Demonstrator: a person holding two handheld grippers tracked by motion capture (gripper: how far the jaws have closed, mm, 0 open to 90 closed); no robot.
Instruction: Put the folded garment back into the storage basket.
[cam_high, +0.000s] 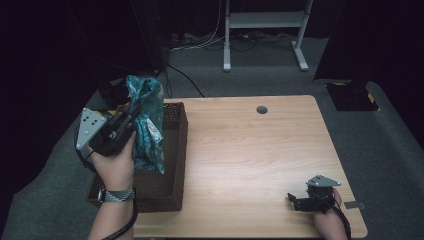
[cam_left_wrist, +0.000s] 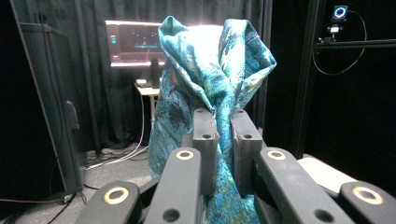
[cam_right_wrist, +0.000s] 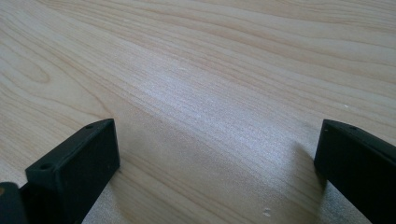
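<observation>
a pale wooden table (cam_high: 250, 165) is seen from above, most of its top left bare, presumably as room for the work. at the nine o'clock edge of the table a dark woven basket (cam_high: 172, 150) is set, its long side running from twelve to six o'clock, within easy reach of the left hand; it is judged to be the place the cloth comes from or goes to, though which cannot be told.

a teal patterned cloth (cam_left_wrist: 210, 70) is held up over the basket's twelve o'clock end, bunched at the grip and hanging down in loose folds toward the basket, so that it is lifted free of the rim. the left gripper (cam_left_wrist: 223, 126) is clenched on a gathered pinch of this cloth; its jaws stand almost together with fabric pressed between them, the rest rising above and spilling below.

the right gripper (cam_high: 306, 198) is rested low at the table's five o'clock corner, well apart from the basket. its jaws are spread wide over bare wood, with nothing between them, apparently kept waiting.
</observation>
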